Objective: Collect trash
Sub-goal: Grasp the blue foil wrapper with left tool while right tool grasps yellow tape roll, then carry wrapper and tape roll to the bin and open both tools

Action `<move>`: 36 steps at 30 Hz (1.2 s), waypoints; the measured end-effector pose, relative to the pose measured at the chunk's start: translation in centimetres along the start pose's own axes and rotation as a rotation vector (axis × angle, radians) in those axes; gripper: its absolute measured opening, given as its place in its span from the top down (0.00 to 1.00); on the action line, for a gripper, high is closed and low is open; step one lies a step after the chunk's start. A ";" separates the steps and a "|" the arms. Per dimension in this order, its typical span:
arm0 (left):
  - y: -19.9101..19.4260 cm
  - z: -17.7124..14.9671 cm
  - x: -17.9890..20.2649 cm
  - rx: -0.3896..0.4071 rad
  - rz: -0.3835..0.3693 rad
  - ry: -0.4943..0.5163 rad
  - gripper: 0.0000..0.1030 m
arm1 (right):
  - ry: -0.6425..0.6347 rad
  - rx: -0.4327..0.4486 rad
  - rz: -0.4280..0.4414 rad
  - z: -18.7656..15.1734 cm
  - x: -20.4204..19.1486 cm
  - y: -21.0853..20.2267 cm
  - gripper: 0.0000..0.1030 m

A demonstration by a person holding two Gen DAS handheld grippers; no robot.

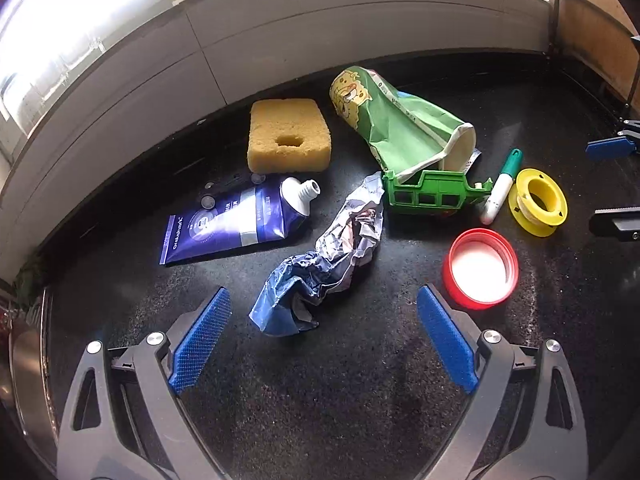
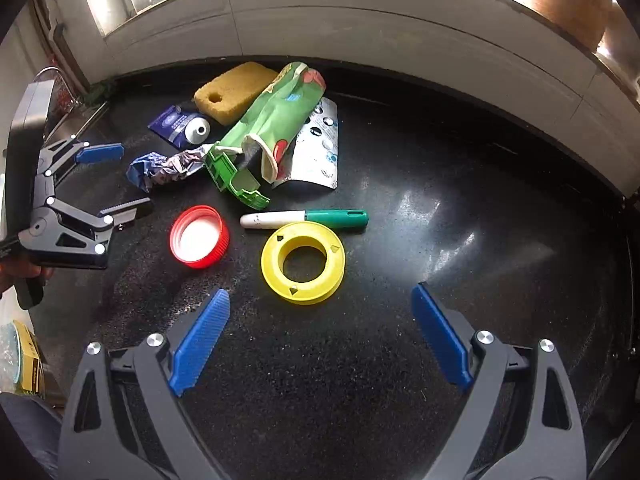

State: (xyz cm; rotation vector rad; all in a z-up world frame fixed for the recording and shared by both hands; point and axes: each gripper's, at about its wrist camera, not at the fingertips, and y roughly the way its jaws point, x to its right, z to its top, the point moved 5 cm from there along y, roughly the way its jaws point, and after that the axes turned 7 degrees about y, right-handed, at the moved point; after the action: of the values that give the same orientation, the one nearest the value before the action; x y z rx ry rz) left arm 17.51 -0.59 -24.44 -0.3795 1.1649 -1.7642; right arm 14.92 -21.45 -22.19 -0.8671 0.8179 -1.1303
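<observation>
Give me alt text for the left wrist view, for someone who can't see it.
The open left gripper hovers over a dark countertop, its blue pads either side of a crumpled wrapper. Beyond lie a purple tube, yellow sponge, green bag, green plastic piece, marker, yellow spool and red lid.

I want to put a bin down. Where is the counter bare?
Bare: counter right of the marker and yellow ring, and near both tongs. Crowded: sponge, green bag, wrapper, red cap.
</observation>
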 end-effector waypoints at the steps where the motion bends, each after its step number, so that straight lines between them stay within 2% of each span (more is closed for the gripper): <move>1: 0.6 0.0 -0.2 -0.006 -0.010 0.003 0.11 | -0.011 -0.005 -0.001 0.0 -0.1 0.8 0.14; 8: 3.1 0.8 -0.5 0.010 -0.065 0.059 0.14 | -0.056 -0.039 -0.009 0.2 -0.6 4.5 0.14; 11: 3.6 1.1 -0.8 0.029 -0.095 0.039 0.18 | -0.073 -0.035 -0.011 0.5 -0.8 5.0 0.22; 13: 3.7 1.2 -0.8 0.035 -0.126 0.025 0.25 | -0.081 -0.028 -0.004 0.8 -1.0 5.0 0.28; 14: 3.7 1.3 -0.7 0.033 -0.141 0.017 0.32 | -0.087 -0.022 -0.001 0.9 -1.2 4.9 0.41; 15: 3.9 1.5 -0.8 0.028 -0.152 0.012 0.42 | -0.089 -0.017 0.001 1.1 -1.3 4.7 0.46; 18: 3.6 1.7 -0.7 -0.016 -0.163 -0.023 0.66 | -0.077 -0.038 0.010 1.4 -1.4 4.7 0.47; 20: 2.7 1.7 -0.7 -0.015 -0.174 -0.072 0.66 | -0.086 -0.038 0.000 1.2 -1.4 4.5 0.47; 24: 0.0 1.2 -0.1 -0.007 -0.138 -0.104 0.67 | -0.067 -0.026 0.001 1.2 -1.5 2.7 0.47; 36: -9.6 -0.9 2.1 0.034 -0.041 -0.194 0.67 | -0.038 0.105 0.012 0.8 -2.8 -6.7 0.47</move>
State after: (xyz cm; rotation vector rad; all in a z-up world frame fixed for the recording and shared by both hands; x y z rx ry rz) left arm 10.66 -0.99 -17.29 -0.5452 0.9946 -1.7372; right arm 12.29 -19.96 -15.54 -0.7930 0.7257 -1.1325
